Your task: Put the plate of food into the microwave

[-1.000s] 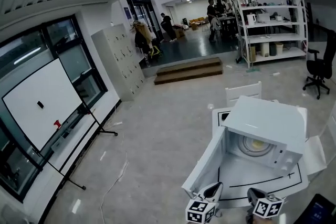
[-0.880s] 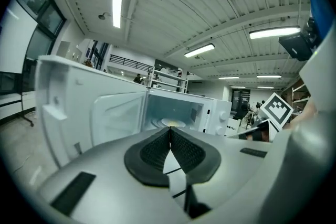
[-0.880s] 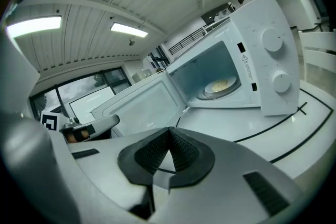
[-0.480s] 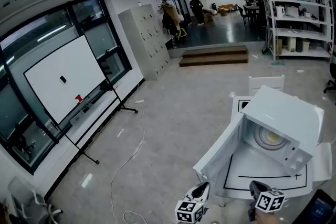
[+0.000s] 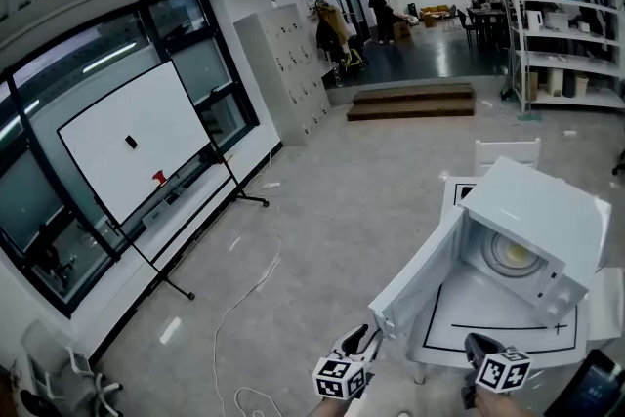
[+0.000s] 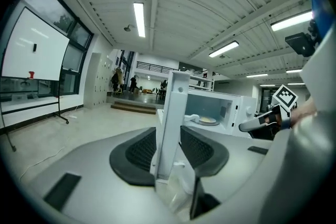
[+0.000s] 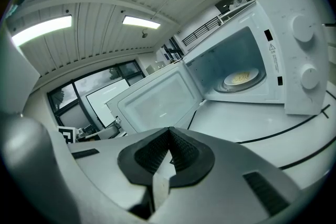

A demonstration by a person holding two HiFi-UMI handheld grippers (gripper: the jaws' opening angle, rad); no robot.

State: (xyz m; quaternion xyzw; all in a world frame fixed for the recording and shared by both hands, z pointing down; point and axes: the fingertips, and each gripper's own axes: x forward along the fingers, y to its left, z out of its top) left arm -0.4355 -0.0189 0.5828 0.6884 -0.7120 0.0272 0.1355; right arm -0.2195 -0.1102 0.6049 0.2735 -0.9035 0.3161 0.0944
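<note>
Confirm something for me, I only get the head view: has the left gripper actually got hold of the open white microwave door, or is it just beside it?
Observer: It has hold of it. In the left gripper view the left gripper has its jaws closed on the edge of the open white microwave door, one on each face.
Operator: And the right gripper, is it carrying anything?
Observer: No. The right gripper has its jaws together with nothing between them.
</note>
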